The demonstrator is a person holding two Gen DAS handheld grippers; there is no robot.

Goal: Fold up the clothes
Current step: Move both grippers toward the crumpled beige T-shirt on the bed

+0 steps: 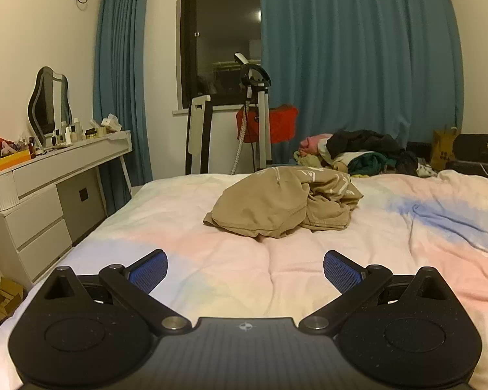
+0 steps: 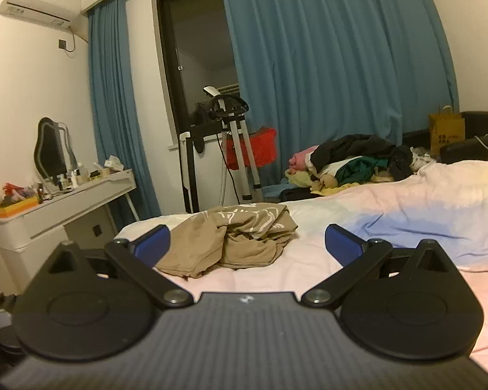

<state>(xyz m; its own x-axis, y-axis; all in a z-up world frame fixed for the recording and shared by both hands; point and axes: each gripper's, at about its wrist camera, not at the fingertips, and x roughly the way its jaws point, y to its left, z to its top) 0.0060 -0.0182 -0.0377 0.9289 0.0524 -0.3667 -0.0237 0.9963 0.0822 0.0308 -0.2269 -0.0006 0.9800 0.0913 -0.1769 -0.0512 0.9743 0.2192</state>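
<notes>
Far ahead of the fingers: blue curtains flanking a dark window. Off to their left: white dresser topped by a wavy mirror and small bottles. Between: tripod stand fronting a red bag. High left: air conditioner.

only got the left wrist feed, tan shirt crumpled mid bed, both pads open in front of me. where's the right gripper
Observer: The right gripper is open and empty, hanging just short of the tan shirt.
Operator: anything on the wall up left, my view cuts off
Observer: A white air conditioner shows whole in the right wrist view.
Operator: what's right of the clothes pile
Observer: A yellow paper bag stands past the clothes pile.
</notes>
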